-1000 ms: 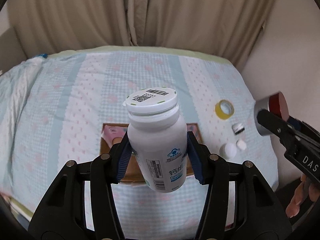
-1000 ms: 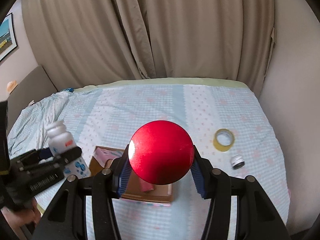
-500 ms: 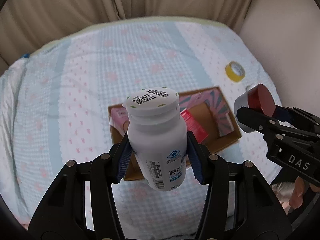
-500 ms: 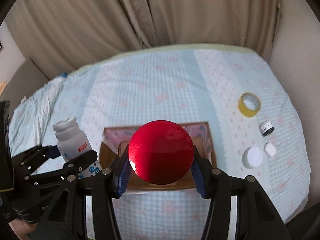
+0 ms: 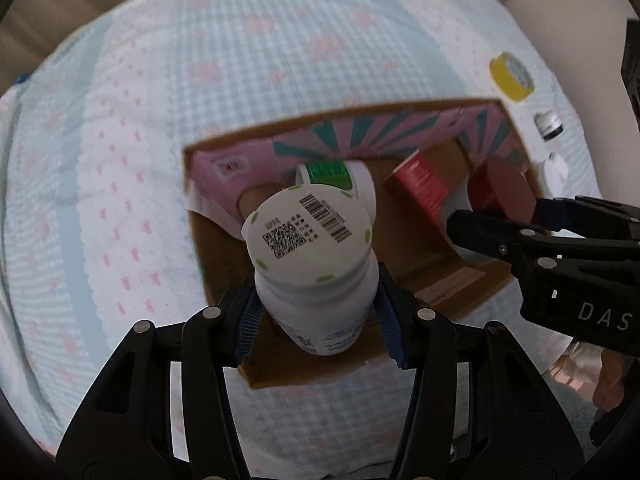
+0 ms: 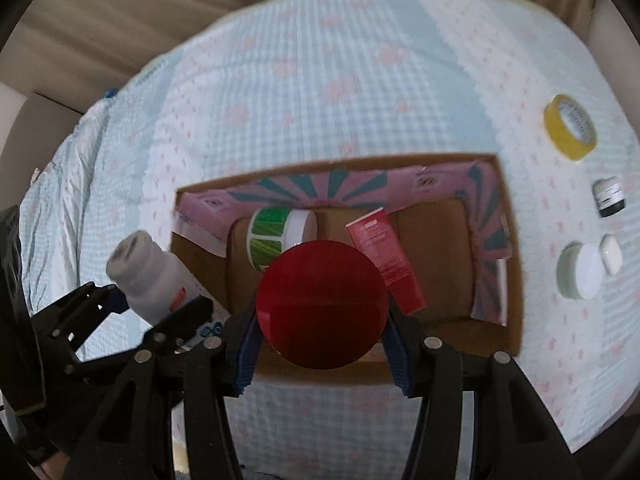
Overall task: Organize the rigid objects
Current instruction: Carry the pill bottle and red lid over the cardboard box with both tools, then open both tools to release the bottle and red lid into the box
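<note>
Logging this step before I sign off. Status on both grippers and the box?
Left gripper shut on white bottle, right gripper shut on red-lidded jar. Both over cardboard box. Green roll, red carton already inside.

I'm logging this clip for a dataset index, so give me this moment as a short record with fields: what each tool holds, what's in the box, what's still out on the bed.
left tool: shut on white bottle, over the box
right tool: shut on red-lidded tin, over the box
cardboard box: open, on the bedspread
inside box: green-labelled jar on its side; red carton
outside box, right side: yellow tape roll, small dark jar, white round jar, small white cap
</note>
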Available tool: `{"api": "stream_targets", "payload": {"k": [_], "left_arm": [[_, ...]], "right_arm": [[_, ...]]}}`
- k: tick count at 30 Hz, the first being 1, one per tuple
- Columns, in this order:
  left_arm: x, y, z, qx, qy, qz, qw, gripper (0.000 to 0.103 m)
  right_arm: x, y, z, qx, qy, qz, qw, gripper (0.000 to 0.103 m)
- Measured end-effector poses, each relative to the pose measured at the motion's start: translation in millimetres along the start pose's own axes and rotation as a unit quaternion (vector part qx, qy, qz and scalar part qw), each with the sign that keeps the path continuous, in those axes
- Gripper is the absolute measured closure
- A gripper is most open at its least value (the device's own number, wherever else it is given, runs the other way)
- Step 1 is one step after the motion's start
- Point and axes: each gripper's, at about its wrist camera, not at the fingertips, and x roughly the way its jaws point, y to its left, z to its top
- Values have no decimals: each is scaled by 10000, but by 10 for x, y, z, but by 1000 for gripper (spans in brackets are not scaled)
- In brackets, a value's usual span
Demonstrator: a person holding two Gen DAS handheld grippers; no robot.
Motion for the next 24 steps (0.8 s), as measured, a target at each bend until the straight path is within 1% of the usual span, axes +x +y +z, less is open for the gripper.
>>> {"api": "stream_targets", "payload": {"k": [7, 14, 17, 18, 19, 20, 21, 22, 23, 24], "left_arm": [[392, -63, 48, 321, 519, 97, 9981, 55], [577, -206, 32, 765, 633, 291, 9946, 56], [578, -241, 38, 799, 658, 213, 9944, 56], [551, -244, 47, 757, 588, 187, 9952, 55], [514, -244, 57, 711, 522, 126, 9960, 36], [483, -244, 64, 664, 494, 63, 9965, 0], [446, -241, 69, 605, 434, 13, 9972, 2], [414, -234, 67, 523, 379, -89, 9979, 0], [400, -229, 62, 466, 367, -151, 9981, 0], [399, -234, 49, 432, 399, -136, 9982, 0]], "right_arm": [[432, -179, -33, 342, 472, 181, 9981, 53], [628, -276, -8, 454, 563, 286, 9970, 53], [673, -314, 37, 588, 648, 384, 9954, 53], [678, -325, 49, 630, 668, 439, 9948, 53], [684, -337, 58, 690, 675, 480, 9942, 53], [685, -357, 65, 771, 663, 476, 9937, 53], [666, -384, 69, 880, 590, 510, 9931, 37], [633, -403, 72, 938, 512, 580, 9926, 4], [588, -417, 70, 940, 413, 595, 9929, 0], [565, -418, 66, 910, 352, 616, 9933, 0]]}}
